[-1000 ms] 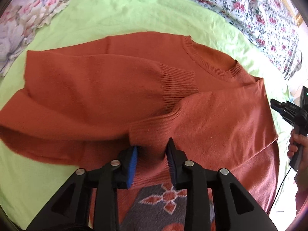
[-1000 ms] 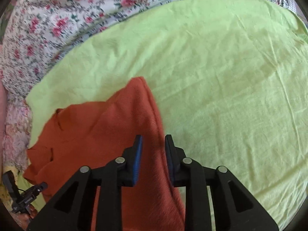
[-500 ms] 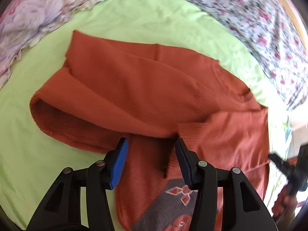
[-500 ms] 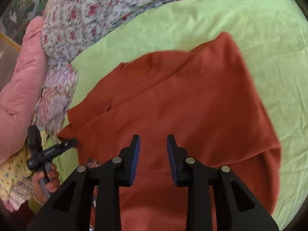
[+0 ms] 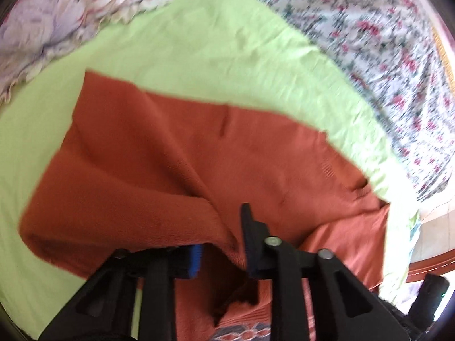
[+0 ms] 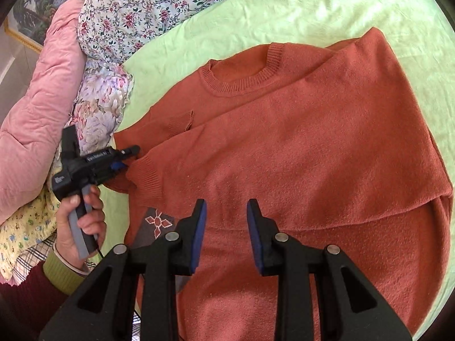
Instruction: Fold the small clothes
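A rust-orange knit sweater (image 6: 312, 147) lies on a lime-green sheet (image 6: 312, 8), collar toward the pillows, sleeves folded across the body. In the right wrist view my right gripper (image 6: 224, 227) is open and empty, hovering over the sweater's lower body. My left gripper (image 6: 119, 156) shows at the sweater's left edge by a ribbed sleeve cuff (image 6: 148, 176). In the blurred left wrist view my left gripper (image 5: 220, 247) has its jaws apart with a fold of the sweater (image 5: 176, 176) lying between them.
A floral duvet (image 6: 136, 5) and a pink quilt (image 6: 37, 108) are piled past the sheet's far-left side. A flowered pillow (image 5: 57, 14) lies beyond the sweater. A patterned grey patch (image 6: 155, 223) shows at the sweater's hem. The bed's wooden edge (image 5: 432, 264) is at right.
The left gripper has swung and moved in on the sweater's edge, so cloth now lies between its jaws. The right gripper has pulled back and lifted, showing the whole sweater.
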The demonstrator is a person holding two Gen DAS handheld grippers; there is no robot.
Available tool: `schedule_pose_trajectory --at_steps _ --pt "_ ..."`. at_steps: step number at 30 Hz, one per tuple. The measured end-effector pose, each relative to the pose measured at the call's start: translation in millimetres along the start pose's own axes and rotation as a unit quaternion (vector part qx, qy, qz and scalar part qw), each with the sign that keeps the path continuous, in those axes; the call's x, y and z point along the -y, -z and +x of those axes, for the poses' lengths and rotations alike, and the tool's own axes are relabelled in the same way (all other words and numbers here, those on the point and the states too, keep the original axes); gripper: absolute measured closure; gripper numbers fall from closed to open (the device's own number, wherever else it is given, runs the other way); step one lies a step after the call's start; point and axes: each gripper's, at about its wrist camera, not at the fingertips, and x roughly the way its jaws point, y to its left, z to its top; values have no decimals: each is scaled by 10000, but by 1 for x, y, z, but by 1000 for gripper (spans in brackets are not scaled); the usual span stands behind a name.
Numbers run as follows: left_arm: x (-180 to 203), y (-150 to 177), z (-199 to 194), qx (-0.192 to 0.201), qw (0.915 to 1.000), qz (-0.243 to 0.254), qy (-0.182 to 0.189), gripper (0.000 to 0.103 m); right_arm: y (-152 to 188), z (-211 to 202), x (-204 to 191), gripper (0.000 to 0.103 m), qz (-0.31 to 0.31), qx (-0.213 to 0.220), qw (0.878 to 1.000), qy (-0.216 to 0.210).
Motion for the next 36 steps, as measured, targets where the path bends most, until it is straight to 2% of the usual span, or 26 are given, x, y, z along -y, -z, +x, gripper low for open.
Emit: schedule_pose_trajectory --at_steps 2,5,10,12,16,19,23,27,30,32,36 --pt "9 -6 -11 179 9997 14 170 92 -2 0 2 72 30 20 10000 8" --pt "31 -13 -33 477 9969 46 620 96 -3 -3 6 72 86 57 9999 -11" --pt "81 -11 -65 833 9850 219 1499 96 -5 -11 11 72 138 145 9998 -21" --pt "101 -4 -69 806 9785 237 1883 96 -5 -14 14 72 183 193 9996 -22" --pt "135 15 -60 534 9694 276 2380 96 -2 -19 28 72 363 286 9989 61" --pt "157 38 -33 168 9748 571 2150 96 1 -21 37 72 506 312 9982 94" --pt "164 64 1 -296 9801 966 1710 87 5 -17 41 72 544 292 9980 101" --pt "145 87 14 -747 9783 1119 1577 67 9 -6 36 72 478 171 9987 80" --pt "124 99 3 -792 9792 1289 1349 58 11 3 28 72 342 96 9994 59" --pt "104 104 -8 -776 9812 1325 1171 57 11 10 22 72 243 60 9997 64" --pt "57 104 -32 -518 9887 1307 519 54 9 29 6 72 -48 1 10000 70"
